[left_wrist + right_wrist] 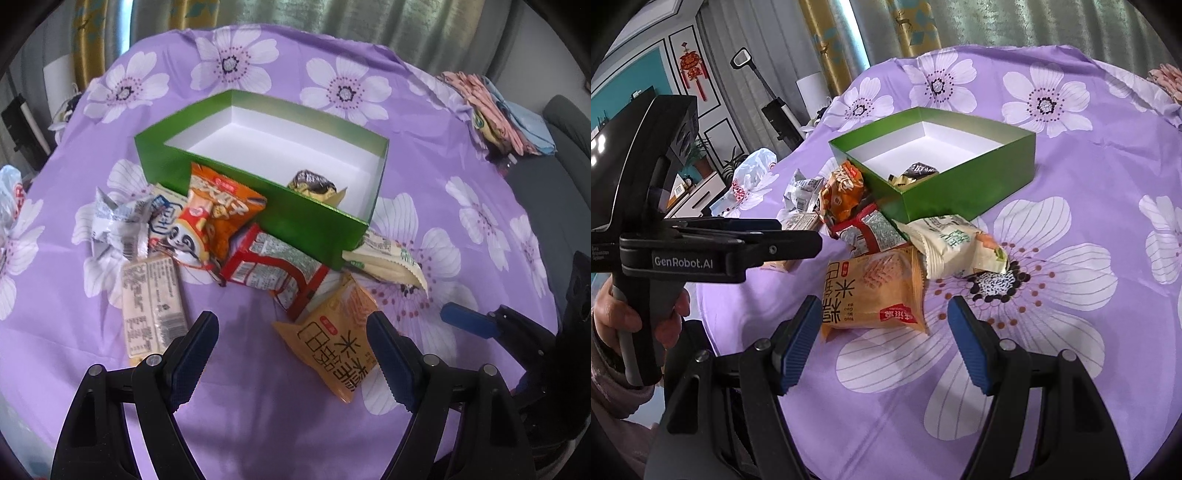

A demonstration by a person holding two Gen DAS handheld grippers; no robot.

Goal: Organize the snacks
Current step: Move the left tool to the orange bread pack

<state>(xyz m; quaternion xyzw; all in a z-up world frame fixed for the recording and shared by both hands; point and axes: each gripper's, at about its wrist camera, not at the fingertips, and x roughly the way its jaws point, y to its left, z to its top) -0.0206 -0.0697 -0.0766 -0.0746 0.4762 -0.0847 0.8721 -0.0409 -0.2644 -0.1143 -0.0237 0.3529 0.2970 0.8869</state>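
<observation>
Over a counter (461, 147) draped in purple floral cloth, the left hand-held gripper (291, 328) hangs with its blue-padded jaws wide apart and nothing between them, touching no packet. Just ahead of its right finger lies an orange rice-cake snack packet (332, 332); a pale flat wafer bar in clear wrap (153, 299) lies just off its left finger. Beyond them a red-and-white foil packet (273, 269) and an orange crisp bag with a panda figure (218, 214) rest against the near wall of an open green cardboard box with a white lining (258, 206), which holds one dark-and-gold wrapped sweet (314, 184). The right hand-held gripper (884, 314) is likewise spread wide and empty, the orange packet lying just beyond its left finger and a cream-coloured snack pouch (953, 243) farther on, beside the box
</observation>
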